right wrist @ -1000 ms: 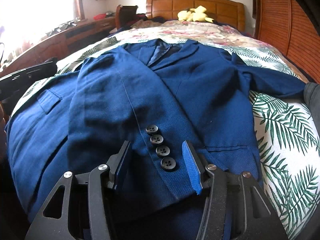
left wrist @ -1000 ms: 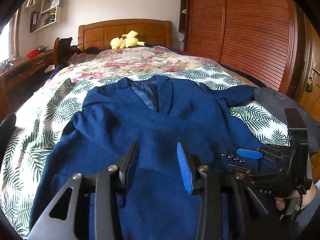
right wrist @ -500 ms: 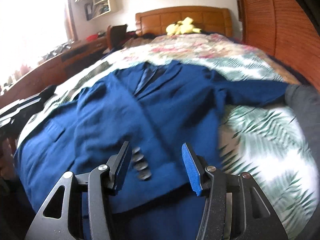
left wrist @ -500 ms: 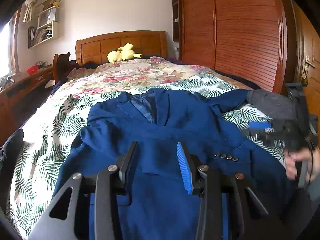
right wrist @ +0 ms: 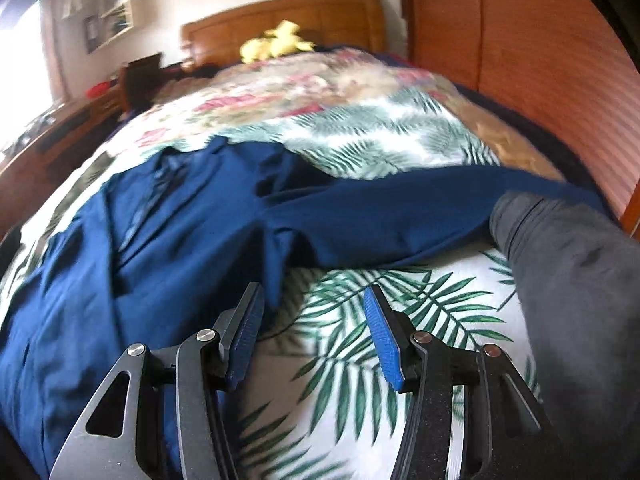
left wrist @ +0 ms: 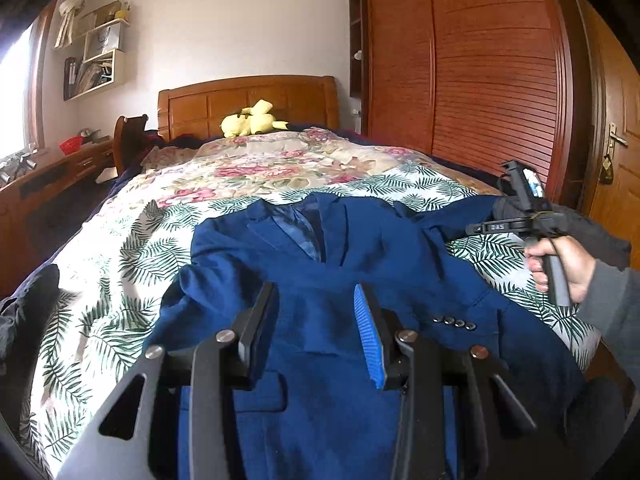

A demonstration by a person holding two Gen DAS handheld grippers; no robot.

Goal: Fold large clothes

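A dark blue suit jacket (left wrist: pixel 360 272) lies face up on the leaf-print bedspread (left wrist: pixel 104 292), collar toward the headboard. Its left sleeve is folded across the front, with cuff buttons (left wrist: pixel 454 322) showing. Its other sleeve (right wrist: pixel 400 216) stretches out to the right. My left gripper (left wrist: pixel 316 320) is open and empty above the jacket's lower front. My right gripper (right wrist: pixel 314 320) is open and empty above the bedspread, just right of the jacket's side edge and short of the outstretched sleeve. In the left wrist view the right gripper (left wrist: pixel 480 228) is raised at the right, near that sleeve.
A dark grey garment (right wrist: pixel 572 280) lies at the bed's right edge over the sleeve end. A yellow plush toy (left wrist: pixel 252 120) sits by the wooden headboard. A wooden wardrobe (left wrist: pixel 480 68) stands right, a desk (left wrist: pixel 44 180) left. Dark clothing (left wrist: pixel 24 312) lies at the bed's left edge.
My right gripper left the buttoned cuff and swung right, now over the bedspread near the outstretched sleeve. My left gripper lifted and tilted up, still over the jacket front. Both stayed open.
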